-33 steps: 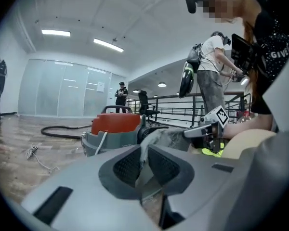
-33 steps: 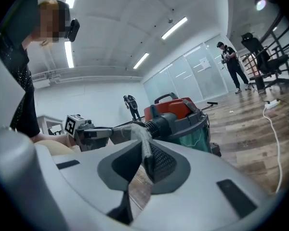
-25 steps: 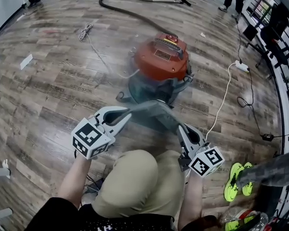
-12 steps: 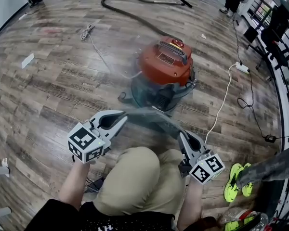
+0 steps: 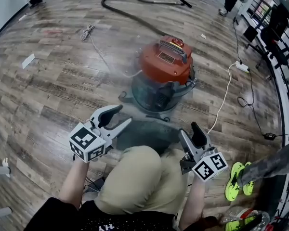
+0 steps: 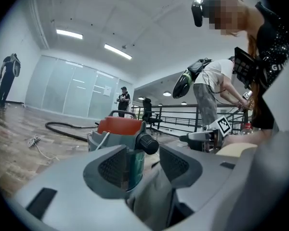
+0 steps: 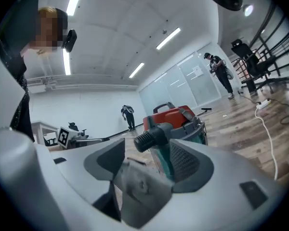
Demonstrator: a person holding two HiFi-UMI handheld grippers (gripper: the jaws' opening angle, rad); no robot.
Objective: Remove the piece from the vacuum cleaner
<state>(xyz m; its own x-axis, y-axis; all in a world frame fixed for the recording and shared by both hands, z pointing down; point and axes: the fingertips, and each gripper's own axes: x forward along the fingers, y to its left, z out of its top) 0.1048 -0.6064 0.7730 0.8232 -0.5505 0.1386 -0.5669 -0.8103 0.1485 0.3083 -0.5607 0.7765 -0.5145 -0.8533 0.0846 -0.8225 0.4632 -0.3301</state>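
The vacuum cleaner (image 5: 164,61), with a red lid and a dark teal drum, stands on the wood floor ahead of me. A grey, floppy piece (image 5: 145,134) hangs blurred between my two grippers, just above my knee. My left gripper (image 5: 121,115) has its jaws opening. The grey piece (image 6: 151,201) lies low between them with the pads apart from it. My right gripper (image 5: 190,133) is opening too, with the piece (image 7: 139,191) loose at the base of its jaws. The vacuum's black ribbed port (image 6: 147,143) shows beyond both pairs of jaws.
A black hose (image 5: 130,13) curves across the far floor. A white cable (image 5: 224,100) runs to a power strip (image 5: 242,66) at the right. Green shoes (image 5: 236,182) stand by a railing at the right. My bent knee (image 5: 139,177) fills the near middle.
Both grippers went from shut on the grey piece to open. The piece, stretched between them before, has sagged lower. The grippers have drawn slightly back from the vacuum.
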